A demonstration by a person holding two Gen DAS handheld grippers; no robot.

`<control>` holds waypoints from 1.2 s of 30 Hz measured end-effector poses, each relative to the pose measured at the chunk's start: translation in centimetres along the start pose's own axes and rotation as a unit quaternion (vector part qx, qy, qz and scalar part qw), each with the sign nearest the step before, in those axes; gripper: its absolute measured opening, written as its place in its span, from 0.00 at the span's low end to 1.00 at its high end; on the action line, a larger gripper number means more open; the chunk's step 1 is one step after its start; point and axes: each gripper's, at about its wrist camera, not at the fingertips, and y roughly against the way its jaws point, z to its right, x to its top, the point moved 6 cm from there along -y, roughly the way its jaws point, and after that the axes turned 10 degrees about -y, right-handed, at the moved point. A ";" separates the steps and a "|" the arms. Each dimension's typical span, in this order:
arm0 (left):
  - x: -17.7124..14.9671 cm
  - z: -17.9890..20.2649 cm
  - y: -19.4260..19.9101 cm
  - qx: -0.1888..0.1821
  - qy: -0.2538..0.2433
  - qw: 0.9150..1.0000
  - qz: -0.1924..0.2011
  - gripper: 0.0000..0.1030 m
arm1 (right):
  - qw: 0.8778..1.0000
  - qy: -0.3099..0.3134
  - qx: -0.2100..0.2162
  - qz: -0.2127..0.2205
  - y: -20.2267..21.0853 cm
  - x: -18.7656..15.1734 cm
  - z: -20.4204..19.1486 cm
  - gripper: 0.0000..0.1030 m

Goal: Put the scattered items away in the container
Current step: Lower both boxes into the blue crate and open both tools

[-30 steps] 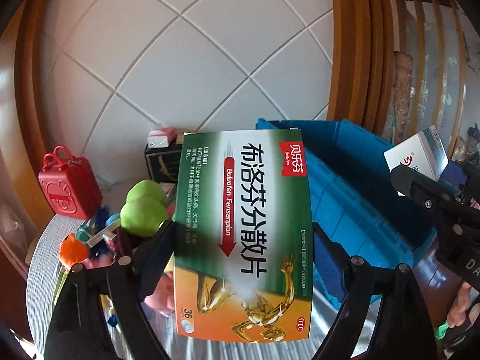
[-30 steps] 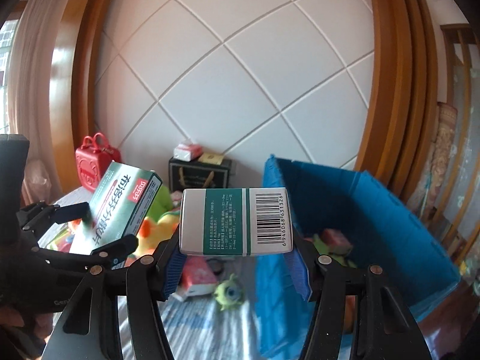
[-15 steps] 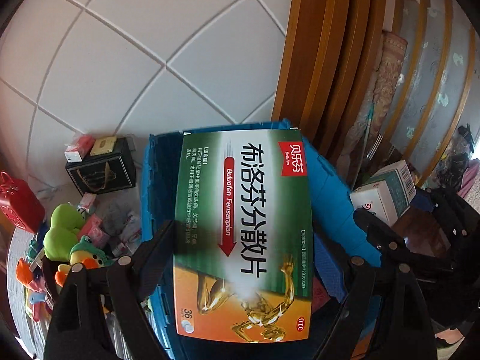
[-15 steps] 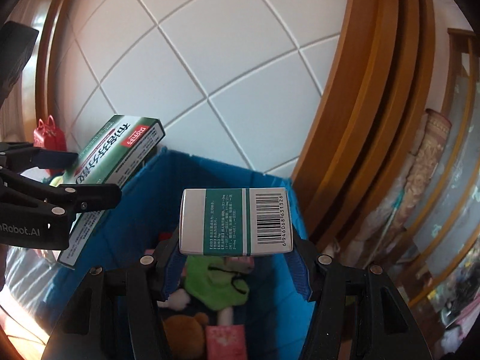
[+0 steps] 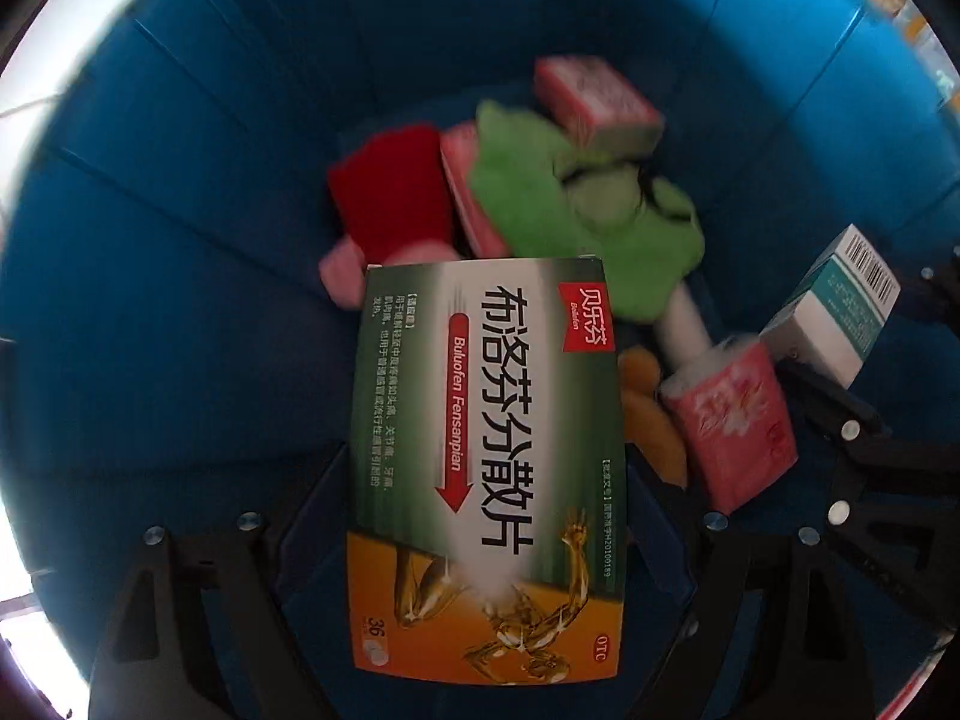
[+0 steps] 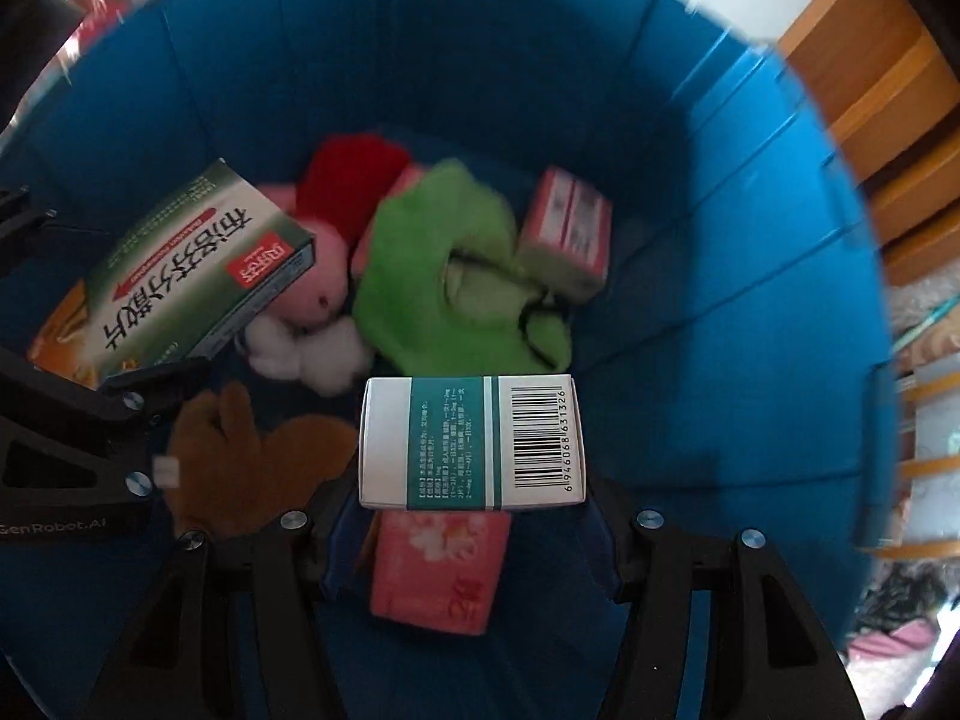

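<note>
Left claw (image 5: 486,492) pointed down into blue container (image 5: 180,240), clamped on green-and-orange ibuprofen box (image 5: 486,468). Right claw (image 6: 474,516) clamped on white-and-teal medicine box (image 6: 471,441) (barcode facing camera), also inside container walls. Below both: green plush (image 6: 444,276), red-capped pink plush (image 6: 336,204), brown plush (image 6: 240,456), pink packets (image 6: 438,570) on container bottom, blurred.

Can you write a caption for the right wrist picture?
Right gripper holds a white-and-teal box over the toys in the blue bin.
</note>
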 end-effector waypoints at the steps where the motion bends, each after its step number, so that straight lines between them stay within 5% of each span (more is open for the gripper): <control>1: -0.2 0.1 -0.9 0.000 -0.002 1.000 -0.011 0.84 | 1.000 0.005 0.000 -0.019 -1.1 -0.4 0.2 0.58; 7: -1.0 1.0 -3.5 -0.012 -0.017 0.999 -0.046 0.84 | 0.996 0.017 0.007 -0.088 -5.8 -2.2 0.0 0.58; 13: -0.9 1.6 -4.5 -0.027 -0.037 0.998 -0.053 0.84 | 0.996 0.029 0.009 -0.087 -6.9 -2.2 -0.4 0.60; 16: -0.7 1.5 -4.5 -0.016 -0.037 0.998 -0.047 0.84 | 0.995 0.027 0.012 -0.091 -7.0 -1.8 -0.2 0.73; 21: -0.7 1.3 -4.6 -0.019 -0.030 0.998 -0.052 0.84 | 0.995 0.028 0.014 -0.097 -7.3 -1.3 -0.2 0.76; 36: -0.4 1.0 2.0 -0.021 -0.017 0.999 0.023 0.84 | 0.998 0.019 0.022 -0.046 -1.6 -1.4 0.4 0.76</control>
